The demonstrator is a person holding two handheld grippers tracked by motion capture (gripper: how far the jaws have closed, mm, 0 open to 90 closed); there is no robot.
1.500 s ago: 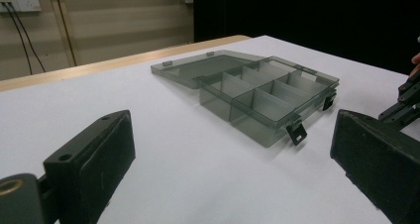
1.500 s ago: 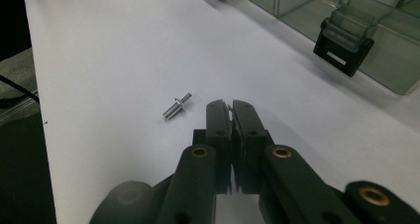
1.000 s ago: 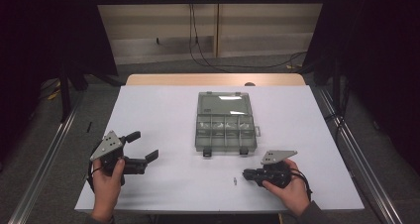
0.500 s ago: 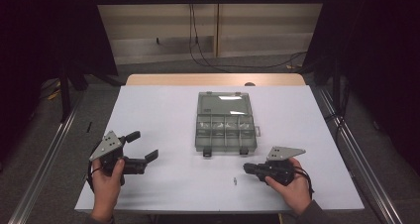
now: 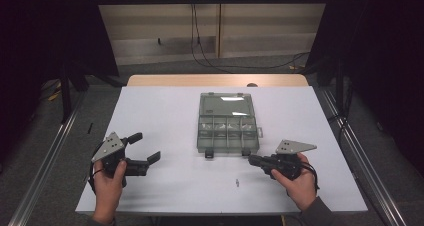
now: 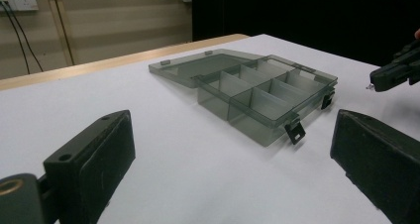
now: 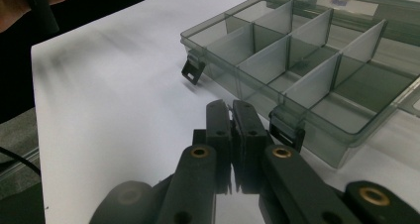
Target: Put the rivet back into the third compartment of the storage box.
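Box: clear smoky-grey compartment box point(image 5: 228, 128) lies mid-desk, lid point(image 5: 223, 105) swung flat open on the far side, two latches hanging loose off the near edge
Compartments: a row of four small cells nearest the person and larger ones behind; all seem bare in the right gripper view, nothing sorted into them yet
Small part: tiny pale piece point(image 5: 237, 182) lies on the desk short of the box, between the two hands; too small to tell what it is
Right claw: right claw point(image 5: 253, 160) pressed together, tip just off the box's near right latch point(image 7: 286, 130); in the left gripper view point(image 6: 376, 81) a small bright speck shows at its tip, maybe a pinched part, cannot be sure
Left claw: left claw point(image 5: 145, 147) spread wide, nothing between the jaws, resting low at the near left of the desk, well apart from the box
Desk: white desk point(image 5: 165, 111) with a wooden strip at the far edge
Progress, as judged: early – box opened and ready, filling not begun; left to do is carrying the small pieces into cells, then likely shutting lid and latches
Writing: none readable on box, claws or desk; a wall socket behind carries no legible mark
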